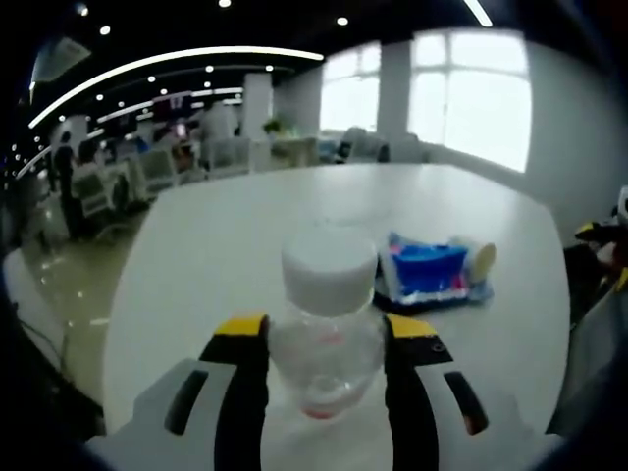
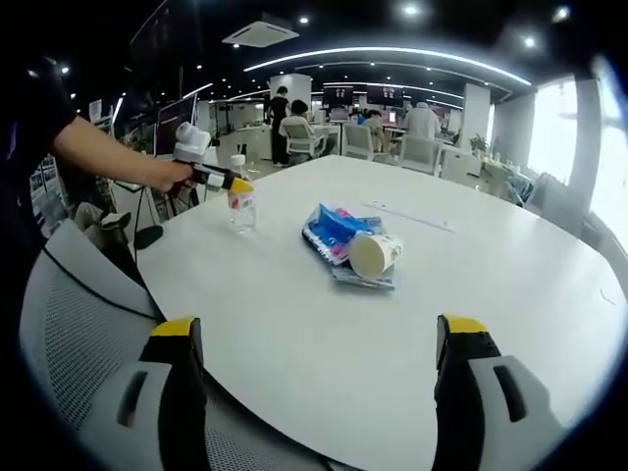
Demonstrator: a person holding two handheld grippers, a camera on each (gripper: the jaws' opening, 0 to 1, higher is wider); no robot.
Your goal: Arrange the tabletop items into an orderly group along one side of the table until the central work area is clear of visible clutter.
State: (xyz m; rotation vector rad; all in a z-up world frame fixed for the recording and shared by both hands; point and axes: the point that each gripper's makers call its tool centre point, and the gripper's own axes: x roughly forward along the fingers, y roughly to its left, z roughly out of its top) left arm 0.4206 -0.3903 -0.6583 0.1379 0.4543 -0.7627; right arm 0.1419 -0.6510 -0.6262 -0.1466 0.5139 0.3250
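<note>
White round table point(image 2: 491, 294) in an open office: left gripper point(image 1: 327, 343) clamps the clear plastic bottle point(image 1: 327, 334) at its nine-o'clock edge. Right gripper point(image 2: 324, 343) gapes wide; next, probably the blue packet point(image 2: 334, 228) and paper cup point(image 2: 376, 253).

A grey mesh office chair point(image 2: 69, 324) stands at the near edge of the table, its backrest curving up on the left of the right gripper view. Beyond the table, white desks and chairs point(image 2: 339, 137) fill an open office where several people point(image 2: 283, 113) sit or stand. Bright windows point(image 1: 471, 93) line one wall, and a curved light strip point(image 1: 167, 64) crosses the dark ceiling.
</note>
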